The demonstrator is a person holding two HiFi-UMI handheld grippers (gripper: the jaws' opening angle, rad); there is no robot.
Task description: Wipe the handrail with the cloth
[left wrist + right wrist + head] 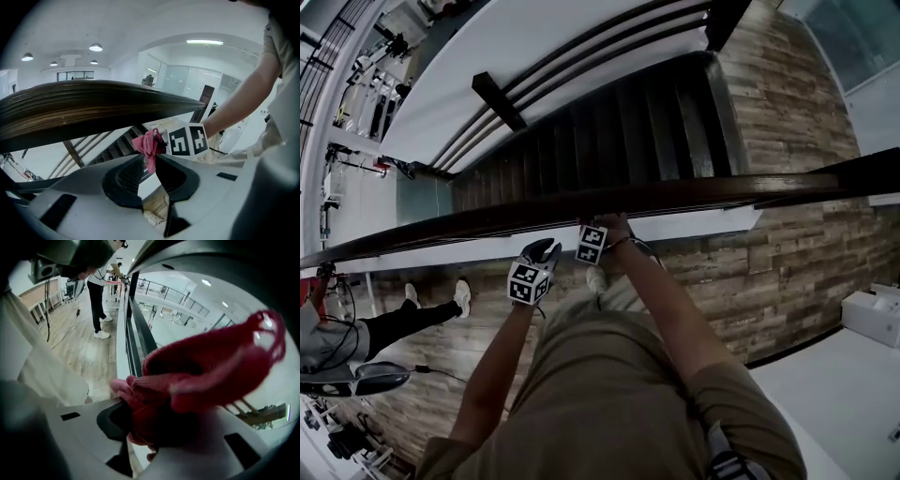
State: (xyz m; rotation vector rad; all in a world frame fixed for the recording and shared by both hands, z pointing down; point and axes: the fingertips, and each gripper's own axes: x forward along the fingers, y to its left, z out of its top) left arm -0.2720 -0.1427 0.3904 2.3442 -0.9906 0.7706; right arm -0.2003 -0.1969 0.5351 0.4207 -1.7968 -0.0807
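The dark wooden handrail (pixel 722 192) crosses the head view from left to right, and in the left gripper view the handrail (pixel 93 110) fills the upper left. My right gripper (pixel 598 230) is at the rail, shut on the red cloth (pixel 201 371), which bunches out over its jaws (pixel 150 427). My left gripper (pixel 546 251) sits just left of it and a little below the rail. Its jaws (pixel 151 161) stand slightly apart with nothing pressed between them. Just past their tips hangs the cloth (pixel 149 143), next to the right gripper's marker cube (pixel 187 138).
Beyond the rail a stairwell with dark steps (pixel 609 131) drops away. A person (pixel 394 323) stands on the wood-patterned floor at the left, also visible as a person (pixel 98 301) in the right gripper view. A white box (pixel 874 317) sits at the right.
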